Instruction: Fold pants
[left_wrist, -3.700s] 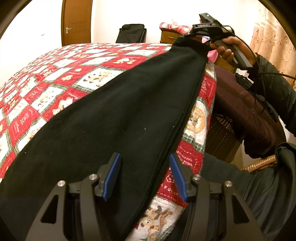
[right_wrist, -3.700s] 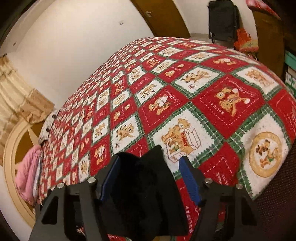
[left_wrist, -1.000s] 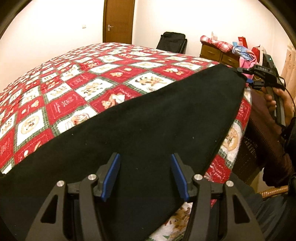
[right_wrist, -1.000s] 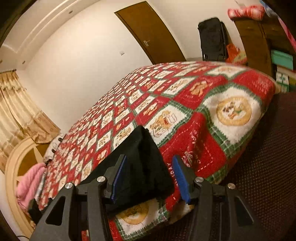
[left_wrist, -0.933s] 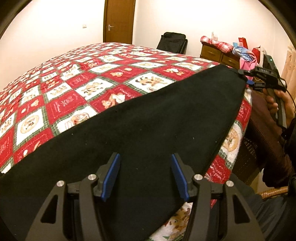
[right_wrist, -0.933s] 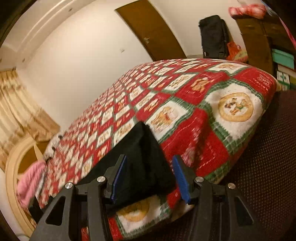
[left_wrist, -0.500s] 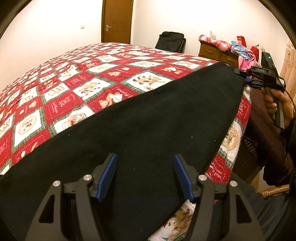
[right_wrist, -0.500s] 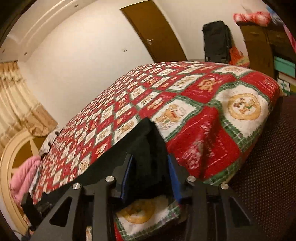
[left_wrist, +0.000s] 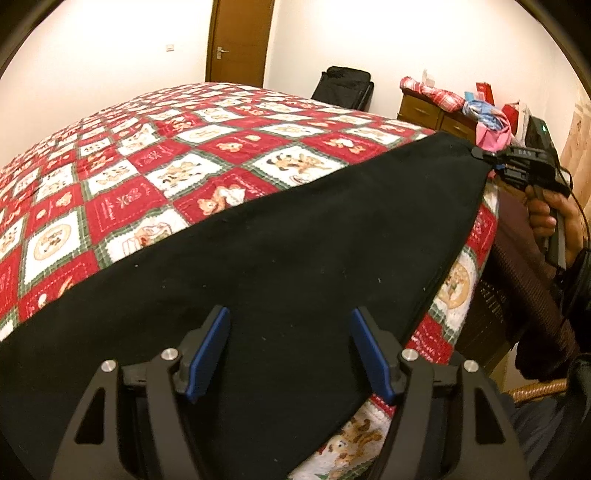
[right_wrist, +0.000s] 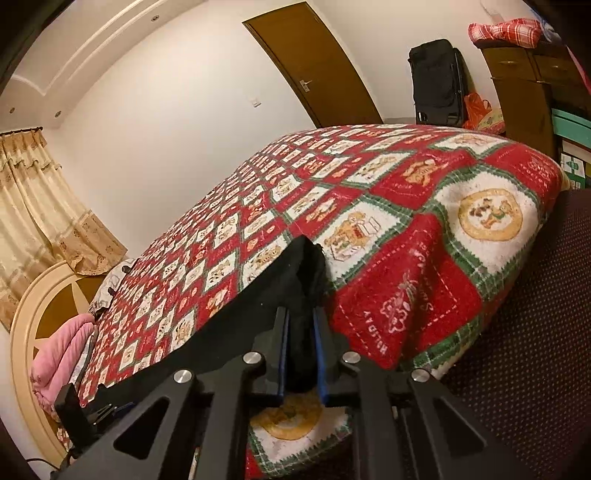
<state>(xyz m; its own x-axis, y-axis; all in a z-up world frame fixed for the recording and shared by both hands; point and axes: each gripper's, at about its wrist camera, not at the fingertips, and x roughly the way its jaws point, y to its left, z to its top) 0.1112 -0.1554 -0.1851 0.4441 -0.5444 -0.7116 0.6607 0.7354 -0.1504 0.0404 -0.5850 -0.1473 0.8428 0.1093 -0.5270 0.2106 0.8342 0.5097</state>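
- Now the right gripper (right_wrist: 301, 354) has just been closing, and its blue pads pinch a bunched end of the black pants (left_wrist: 280, 273) between them; a second ago that end only lay between parted pads.
- Meanwhile the left gripper (left_wrist: 290, 354) has just been opening a little and stands wide over the cloth, its pads (left_wrist: 208, 349) holding nothing; the pants run flat beneath them.
- So one end is secured, which I judge to be the start of a lift or carry-over for the next fold; the left end is not yet gripped.
- Pants: a long, dark, smooth band lying along the near edge of the bed (left_wrist: 122, 173), on the red-and-white quilt, from the left gripper's side to the near right corner, where the right gripper holds it.
- Cloth looks already doubled lengthwise, with layered edges along the bed's near edge, flat except for the gathered pinch.
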